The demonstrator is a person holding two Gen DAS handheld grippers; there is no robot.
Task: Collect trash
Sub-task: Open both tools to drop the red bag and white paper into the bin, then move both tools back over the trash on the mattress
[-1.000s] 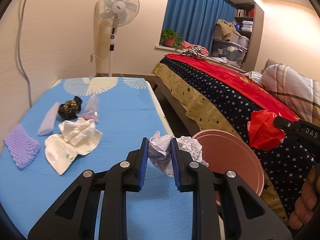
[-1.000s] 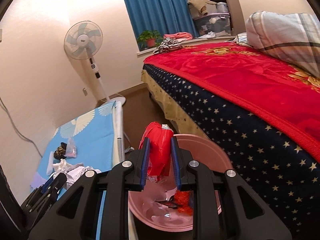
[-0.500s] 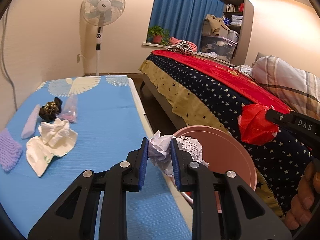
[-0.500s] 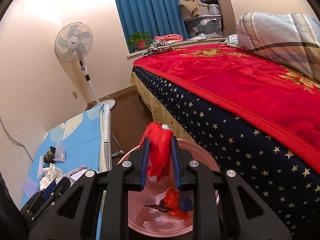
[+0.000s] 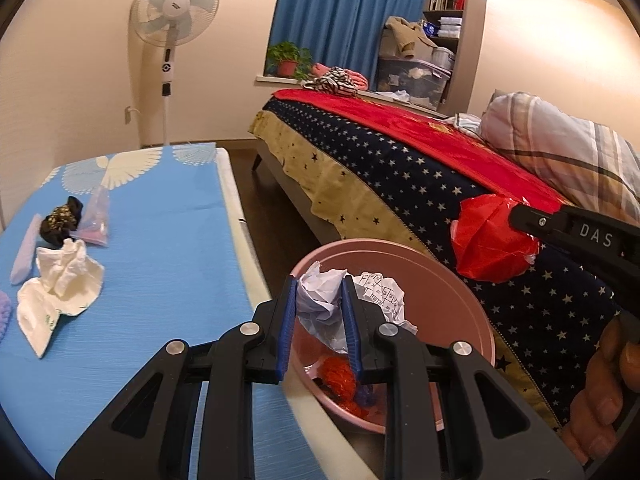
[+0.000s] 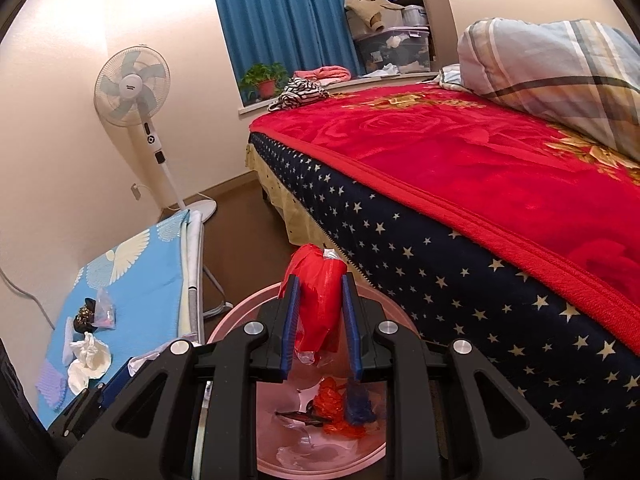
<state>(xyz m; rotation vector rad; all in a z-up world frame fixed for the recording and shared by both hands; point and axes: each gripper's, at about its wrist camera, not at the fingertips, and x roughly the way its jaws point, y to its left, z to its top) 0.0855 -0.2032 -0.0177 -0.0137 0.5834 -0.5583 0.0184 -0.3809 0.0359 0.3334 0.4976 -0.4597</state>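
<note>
My left gripper (image 5: 320, 312) is shut on a crumpled white paper ball (image 5: 324, 304), held over the near rim of the pink bin (image 5: 452, 284). My right gripper (image 6: 318, 316) is shut on a crumpled red plastic bag (image 6: 320, 300) above the same pink bin (image 6: 240, 316); the red bag (image 5: 492, 240) also shows at the right of the left wrist view. Orange, blue and dark scraps (image 6: 340, 404) lie at the bin's bottom. On the blue mat (image 5: 160, 240) remain white crumpled tissue (image 5: 60, 284), a dark wad (image 5: 60, 220) and a clear pink packet (image 5: 96, 220).
A bed with a star-patterned sheet and red blanket (image 6: 480, 184) runs close along the bin's right side. A standing fan (image 5: 172, 32) is by the far wall. A lilac strip (image 5: 24, 248) lies at the mat's left edge. Dark floor separates mat and bed.
My left gripper carried the paper ball rightwards off the mat to above the bin's rim. The right gripper stayed over the bin, still holding the red bag.
</note>
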